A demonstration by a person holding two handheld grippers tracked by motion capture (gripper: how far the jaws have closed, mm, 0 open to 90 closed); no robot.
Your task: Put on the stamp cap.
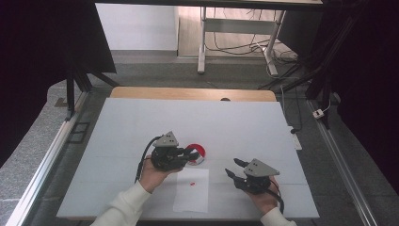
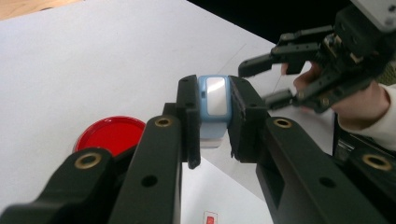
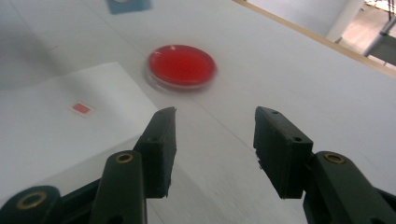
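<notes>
White tabletop [image 1: 141, 127]: left gripper [image 2: 214, 116] clamps the blue stamp block [image 2: 213, 100], right gripper [image 3: 215, 140] gapes empty; next, likely down onto the paper [image 1: 193, 193].

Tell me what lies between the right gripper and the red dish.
Nothing: in the right gripper view, bare white table runs from the right gripper to the red dish.

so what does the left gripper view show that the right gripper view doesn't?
Left gripper view: the left tongs shut on a light-blue block with a pale panel, and the right tongs held open in a hand beyond. Right gripper view: the right tongs' open jaws with nothing between them, plus the table's wooden edge. Both: the red dish, the paper sheet with a red mark, the white tabletop.
</notes>
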